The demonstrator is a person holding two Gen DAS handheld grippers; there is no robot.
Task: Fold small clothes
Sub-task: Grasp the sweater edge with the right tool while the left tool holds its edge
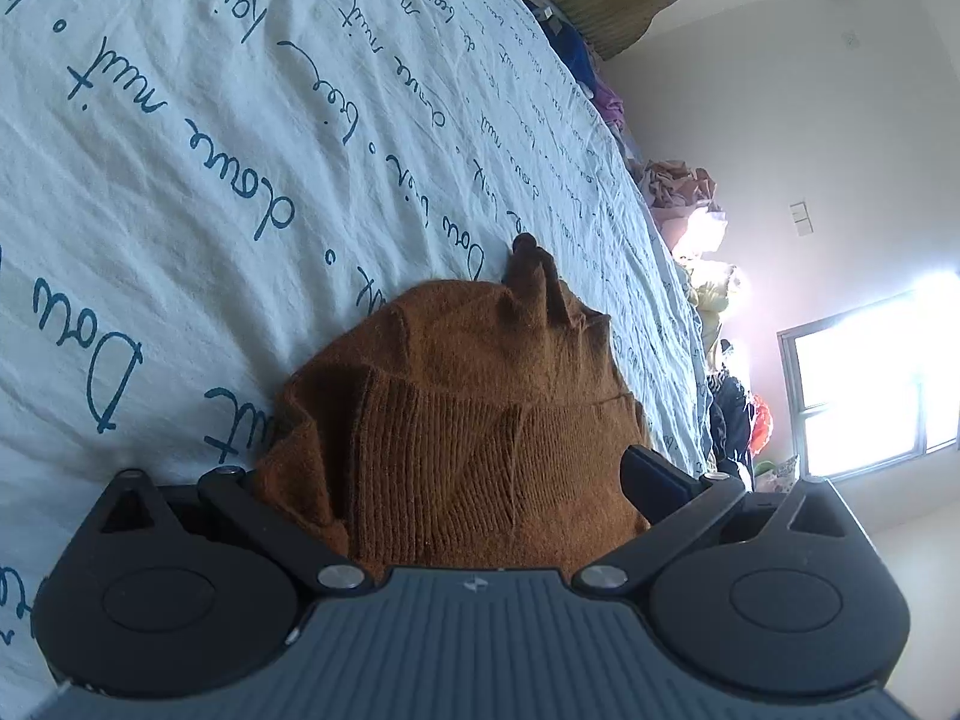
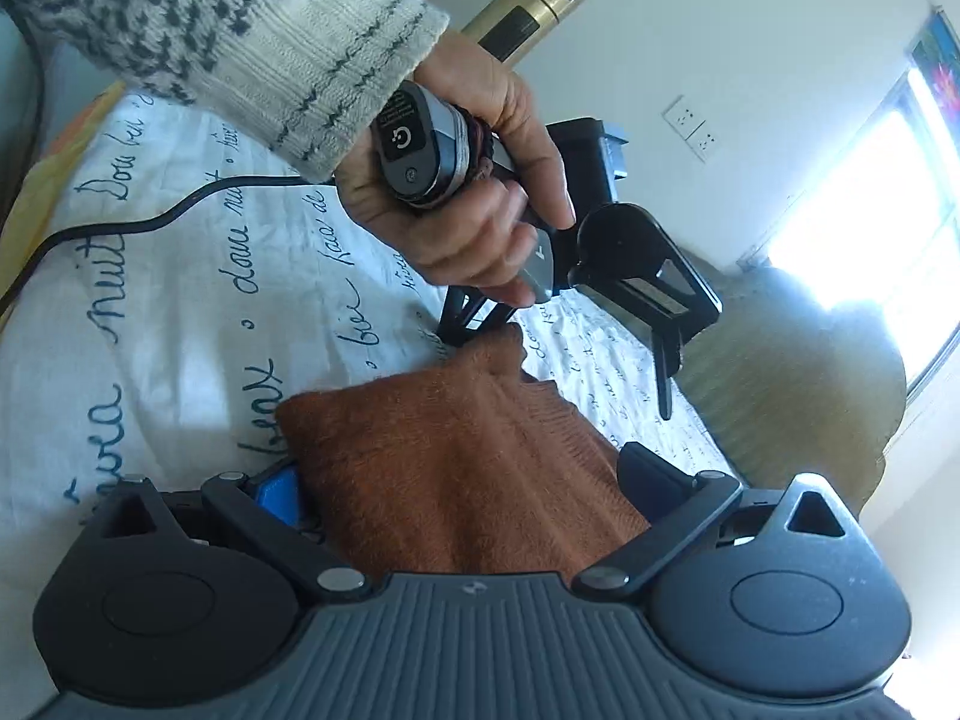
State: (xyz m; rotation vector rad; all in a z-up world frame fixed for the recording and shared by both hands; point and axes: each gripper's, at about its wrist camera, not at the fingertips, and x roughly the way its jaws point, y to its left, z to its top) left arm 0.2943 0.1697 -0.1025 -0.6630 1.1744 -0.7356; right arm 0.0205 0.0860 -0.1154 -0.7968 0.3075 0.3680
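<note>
Open bedsheet (image 1: 240, 150) (cable (image 2: 150, 222) nearby)

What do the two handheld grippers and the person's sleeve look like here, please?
Each handheld gripper, the left gripper and the right gripper, has a ribbed grey body, two round black housings, black linkage arms with silver pivot pins, and blue finger pads. The grey grip handle bears a white power symbol, and a black cable trails from it. The sleeve is cream knit with dark flecks and a ribbed cuff.

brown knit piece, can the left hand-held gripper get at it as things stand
Probably yes: the brown knit piece already lies bunched between the left hand-held gripper fingers, with nothing between them. Whether the jaws actually pinch it can't be seen.
</note>
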